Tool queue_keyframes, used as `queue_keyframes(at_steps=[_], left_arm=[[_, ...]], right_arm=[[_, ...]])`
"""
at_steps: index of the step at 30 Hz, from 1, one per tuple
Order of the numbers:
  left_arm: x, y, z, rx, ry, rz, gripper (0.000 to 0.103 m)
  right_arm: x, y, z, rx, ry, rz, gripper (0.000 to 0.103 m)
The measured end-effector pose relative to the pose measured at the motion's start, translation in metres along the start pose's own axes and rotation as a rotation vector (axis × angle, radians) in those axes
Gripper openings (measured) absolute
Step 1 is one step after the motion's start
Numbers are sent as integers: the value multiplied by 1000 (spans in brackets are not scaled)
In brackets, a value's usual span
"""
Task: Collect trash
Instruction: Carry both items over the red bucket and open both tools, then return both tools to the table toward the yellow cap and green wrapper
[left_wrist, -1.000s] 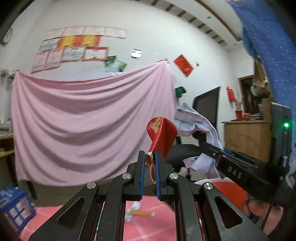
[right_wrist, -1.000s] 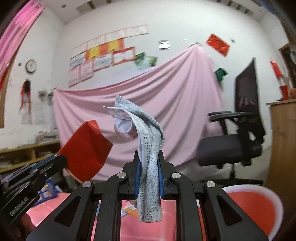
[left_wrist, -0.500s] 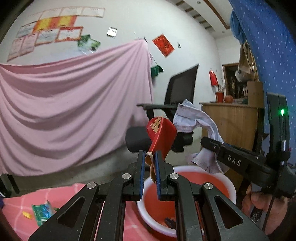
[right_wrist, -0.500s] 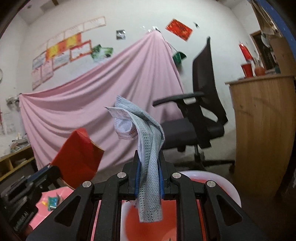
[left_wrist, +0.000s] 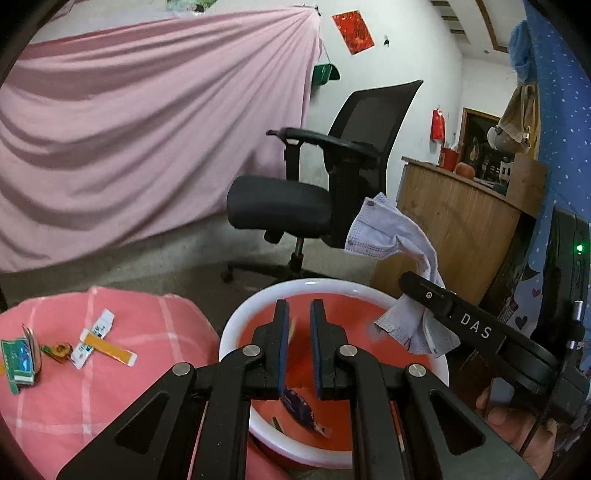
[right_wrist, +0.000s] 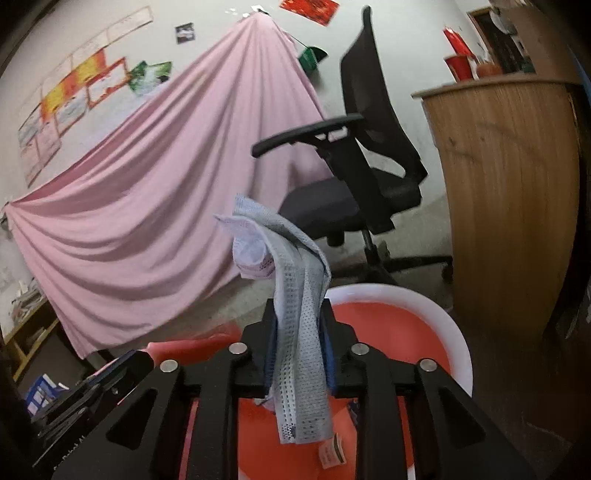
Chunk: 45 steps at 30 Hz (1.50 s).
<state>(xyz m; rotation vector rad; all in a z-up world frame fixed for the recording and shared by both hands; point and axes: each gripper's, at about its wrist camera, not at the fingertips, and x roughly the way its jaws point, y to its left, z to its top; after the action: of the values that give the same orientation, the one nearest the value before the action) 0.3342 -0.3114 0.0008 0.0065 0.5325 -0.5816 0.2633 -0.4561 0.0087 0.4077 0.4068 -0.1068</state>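
My left gripper (left_wrist: 296, 317) hangs open and empty over a red basin with a white rim (left_wrist: 240, 325). A dark purple wrapper (left_wrist: 299, 406) lies in the basin below it. My right gripper (right_wrist: 298, 325) is shut on a crumpled light blue face mask (right_wrist: 299, 332) and holds it above the same basin (right_wrist: 443, 321). The mask also shows in the left wrist view (left_wrist: 399, 236), hanging from the right gripper's black finger (left_wrist: 443, 306). A small wrapper (right_wrist: 332, 452) lies in the basin under the mask.
Several wrappers lie on the pink checked cloth (left_wrist: 110, 387) left of the basin: a white and orange one (left_wrist: 98, 341), a green packet (left_wrist: 18, 360). A black office chair (left_wrist: 314, 192) and a wooden counter (left_wrist: 461, 221) stand behind the basin.
My left gripper has opened and the red wrapper it held is gone from its jaws. Both grippers have tilted down over the basin. The right gripper still holds the mask.
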Motion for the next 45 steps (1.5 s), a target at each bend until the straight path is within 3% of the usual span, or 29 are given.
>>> queue_keyframes(at_steps=[4, 7, 9, 13, 14, 15, 16, 18, 20, 22, 23, 29, 36, 45], left_arm=[[-2, 7, -7, -4, 36, 28, 11], [-5, 13, -10, -36, 40, 28, 24], [-13, 20, -10, -60, 18, 31, 36], [-28, 35, -11, -95, -24, 73, 50], [-33, 40, -10, -107, -39, 93, 56], [-37, 45, -10, -117, -54, 112, 61], [-43, 49, -9, -124, -71, 134, 64], [-56, 60, -8, -139, -107, 166, 91], [-68, 70, -8, -153, -129, 153, 100], [-80, 81, -7, -153, -144, 159, 100], [-84, 86, -5, -146, -149, 172, 100], [-129, 112, -12, -100, -240, 291, 101], [-181, 147, -27, -99, -317, 390, 101], [-215, 192, -59, -51, -375, 560, 101]], right_arm=[[2, -1, -1, 10, 20, -8, 30], [2, 2, -1, 3, 24, -8, 35], [1, 4, -1, 1, 18, -5, 48], [0, 9, 2, -1, 5, 6, 56], [-1, 10, 2, 11, -5, 17, 62], [-2, 11, 3, 22, -14, 25, 75], [-5, 12, 3, 36, -31, 35, 79], [-9, 18, 5, 40, -62, 55, 82], [-11, 25, 6, 37, -90, 65, 87], [-15, 35, 6, 36, -133, 80, 102], [-18, 39, 7, 36, -156, 92, 103], [-37, 80, 5, -36, -289, 192, 103], [-49, 145, -13, -250, -411, 236, 103], [-34, 199, -36, -385, -383, 308, 103]])
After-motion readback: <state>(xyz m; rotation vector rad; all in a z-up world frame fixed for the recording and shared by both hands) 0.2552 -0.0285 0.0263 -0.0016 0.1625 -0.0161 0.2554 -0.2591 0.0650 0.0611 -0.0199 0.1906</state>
